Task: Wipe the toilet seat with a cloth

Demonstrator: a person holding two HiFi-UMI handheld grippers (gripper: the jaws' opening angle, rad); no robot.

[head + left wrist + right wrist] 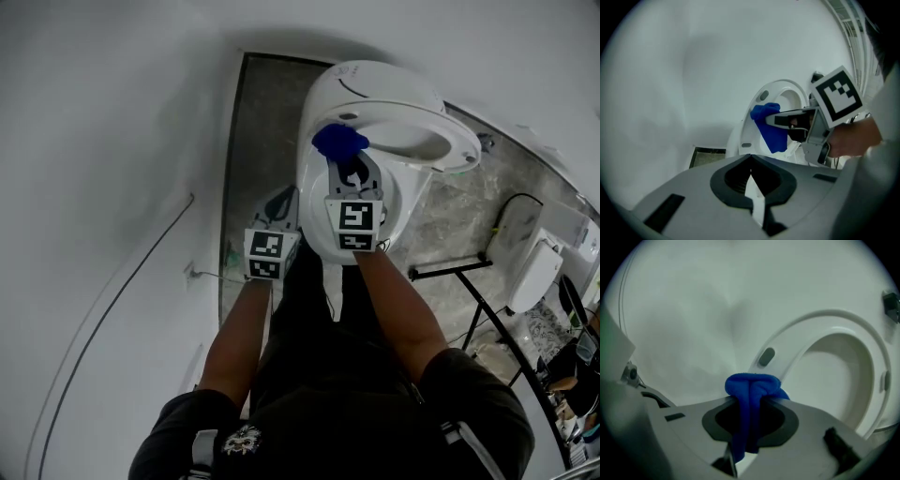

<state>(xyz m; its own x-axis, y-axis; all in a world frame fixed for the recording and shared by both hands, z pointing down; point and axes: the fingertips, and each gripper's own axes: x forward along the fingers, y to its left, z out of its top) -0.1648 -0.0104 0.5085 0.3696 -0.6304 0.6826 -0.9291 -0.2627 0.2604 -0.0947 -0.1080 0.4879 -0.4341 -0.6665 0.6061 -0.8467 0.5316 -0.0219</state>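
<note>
A white toilet (375,94) stands by the wall, and its seat ring (820,329) appears tipped up, with a grey bumper (766,356) facing me. My right gripper (349,161) is shut on a bunched blue cloth (752,390), which sticks out past the jaws beside the near left edge of the ring. The cloth (339,141) shows above the bowl in the head view. My left gripper (278,208) hangs lower, left of the toilet, shut with nothing in it (750,161). It looks at the right gripper (801,123) and the hanging cloth (769,127).
A white wall with a thin cable (122,281) fills the left. Grey floor (253,141) lies between wall and toilet. A black metal frame (469,272) and a white unit (534,267) stand to the right of the toilet.
</note>
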